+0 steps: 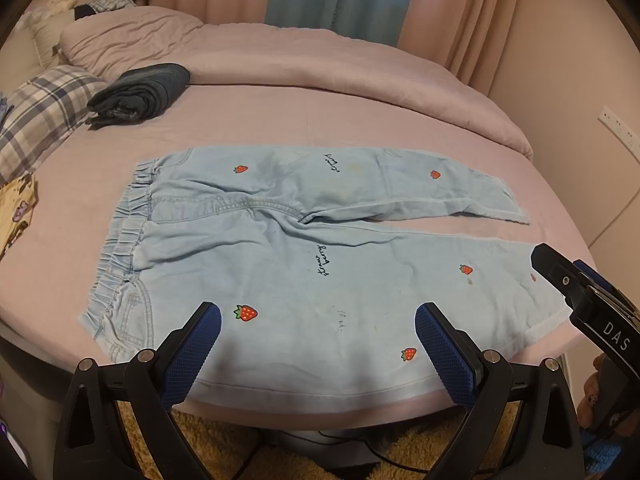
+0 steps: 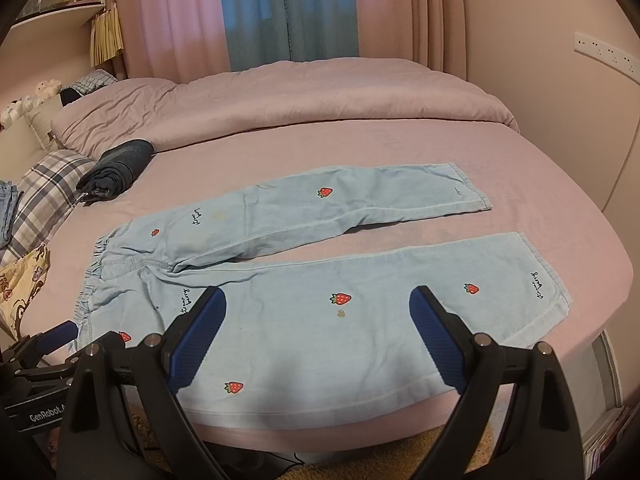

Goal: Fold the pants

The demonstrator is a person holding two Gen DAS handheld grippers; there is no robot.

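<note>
Pants (image 1: 304, 264): flat on the bed (image 1: 360, 112), waistband at 9 o'clock
Left gripper (image 1: 318, 344): spread wide, empty
Right gripper (image 2: 318, 332): likewise
Risk: you pinch one layer only, leg drags crooked

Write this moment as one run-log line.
stage: pre-fold | pants: flat on bed, legs apart | left gripper: open, empty | right gripper: open, empty

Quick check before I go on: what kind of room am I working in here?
Most likely a bedroom. The pants lie flat on a bed with a pink sheet, with a pillow at its head and curtains behind it.
</note>
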